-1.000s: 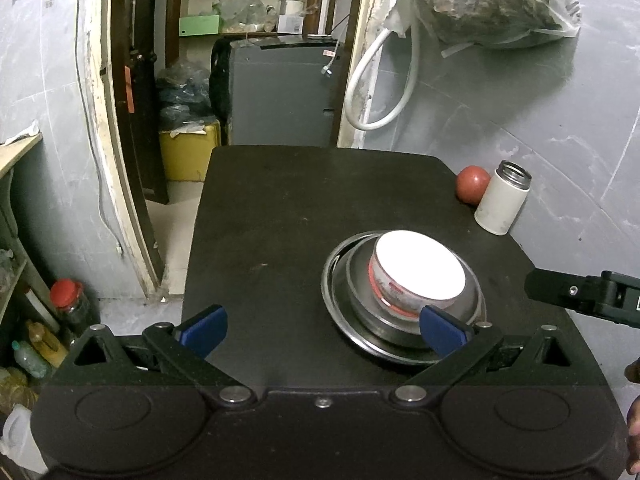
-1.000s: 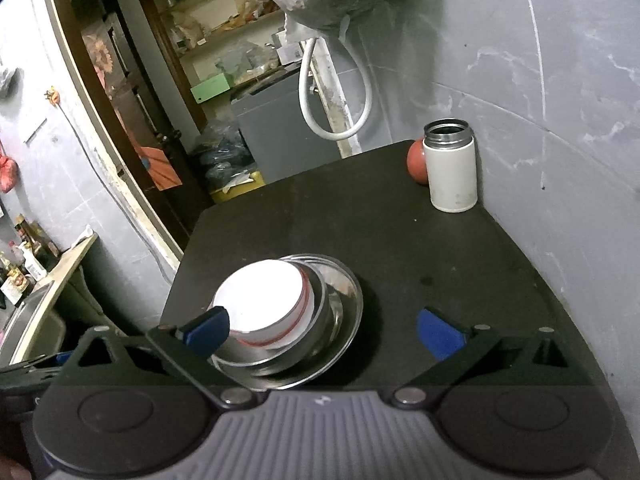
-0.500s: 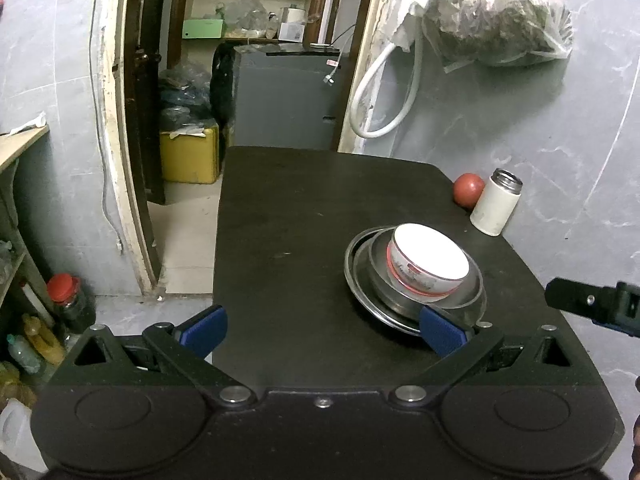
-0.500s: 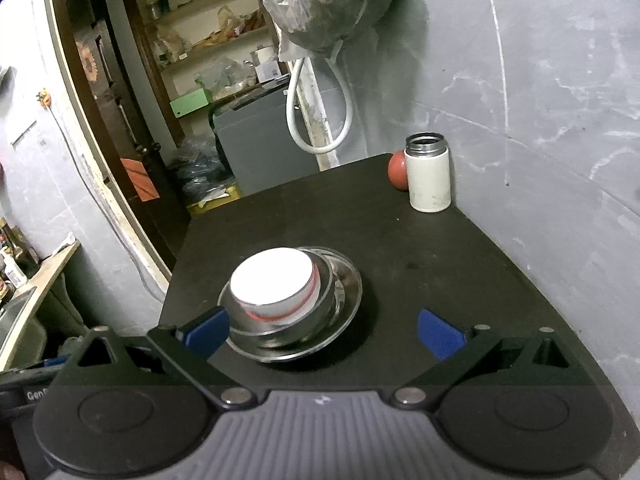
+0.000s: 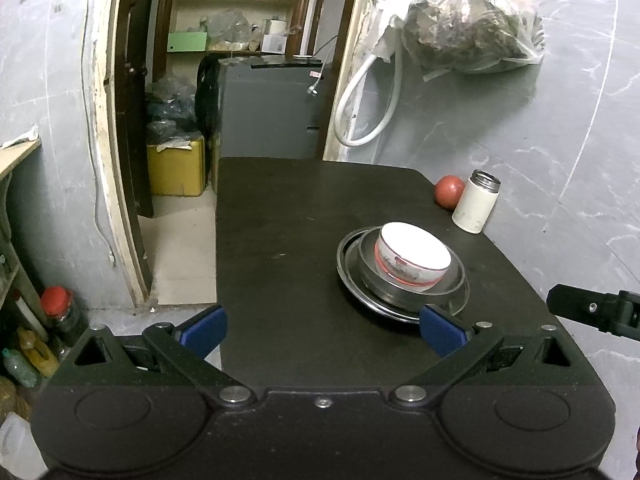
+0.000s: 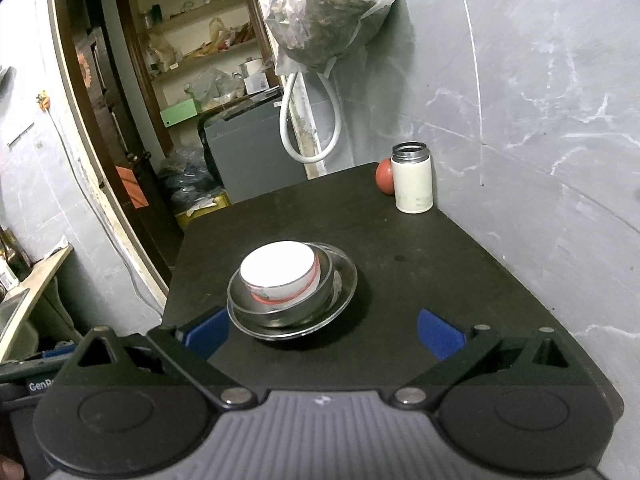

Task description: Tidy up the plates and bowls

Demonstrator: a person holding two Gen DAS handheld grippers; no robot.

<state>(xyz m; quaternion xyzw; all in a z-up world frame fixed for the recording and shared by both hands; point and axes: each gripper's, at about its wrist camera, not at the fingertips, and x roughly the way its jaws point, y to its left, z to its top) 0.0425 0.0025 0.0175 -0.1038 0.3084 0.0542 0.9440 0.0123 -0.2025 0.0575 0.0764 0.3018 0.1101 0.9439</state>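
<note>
Only the left view is showing the right gripper (image 5: 592, 312), at its right edge. The bowl (image 5: 412, 258) is sitting upright in steel plates (image 5: 348, 276); both the left gripper (image 5: 322, 330) and the right are gaping, released.

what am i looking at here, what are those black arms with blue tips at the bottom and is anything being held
There is no robot here: a person holds a two-finger gripper in each hand, and each gripper carries a wide-angle camera looking forward along its fingers. One picture comes from the left gripper, the other from the right gripper. The blue tips are finger pads.

Both grippers are open and hold nothing.

On the black table sits a stack: a white bowl with a red band, inside a metal bowl, on a metal plate. At the far right corner stand a white flask and a red ball-like thing, maybe a fruit.

The black piece at the right edge of the left view is probably the other gripper.
</note>
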